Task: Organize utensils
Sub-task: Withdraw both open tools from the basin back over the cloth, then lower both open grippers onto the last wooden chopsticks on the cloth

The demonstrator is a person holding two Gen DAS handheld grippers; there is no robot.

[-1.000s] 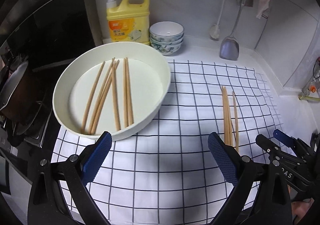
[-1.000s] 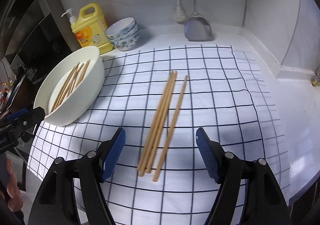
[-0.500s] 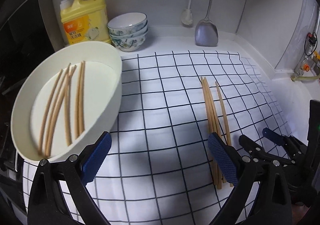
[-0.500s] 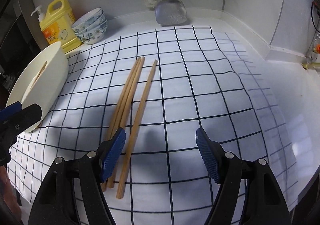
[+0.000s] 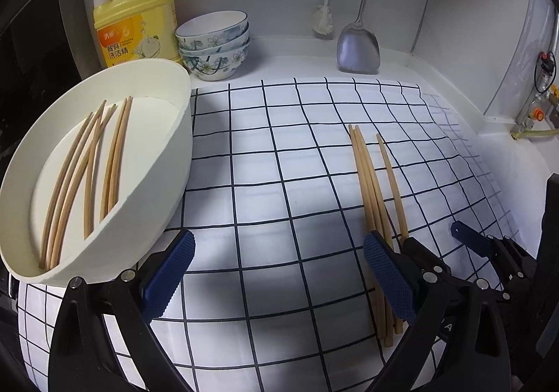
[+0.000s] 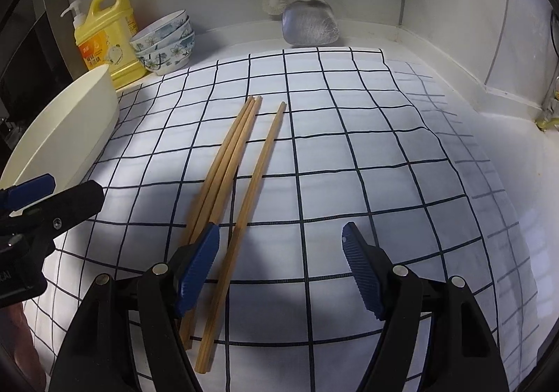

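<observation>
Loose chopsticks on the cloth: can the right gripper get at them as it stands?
Probably yes. The right gripper is open just above the loose chopsticks on the checked cloth; nothing lies between. Its left pad sits over the bundled ones, so only the single stick lies in the gap.

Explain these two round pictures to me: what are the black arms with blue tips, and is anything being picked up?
No robot here: a person holds a hand-operated claw in each hand, and each claw carries a wide-angle camera looking along its two blue-padded fingers. One picture is from the left claw, the other from the right claw. Both are open and hold nothing. On the checked cloth lie loose wooden chopsticks; the right claw's left pad is over some of them. More chopsticks lie in the white basin at the left. Behind stand a yellow soap bottle, stacked bowls and a metal spatula.
</observation>
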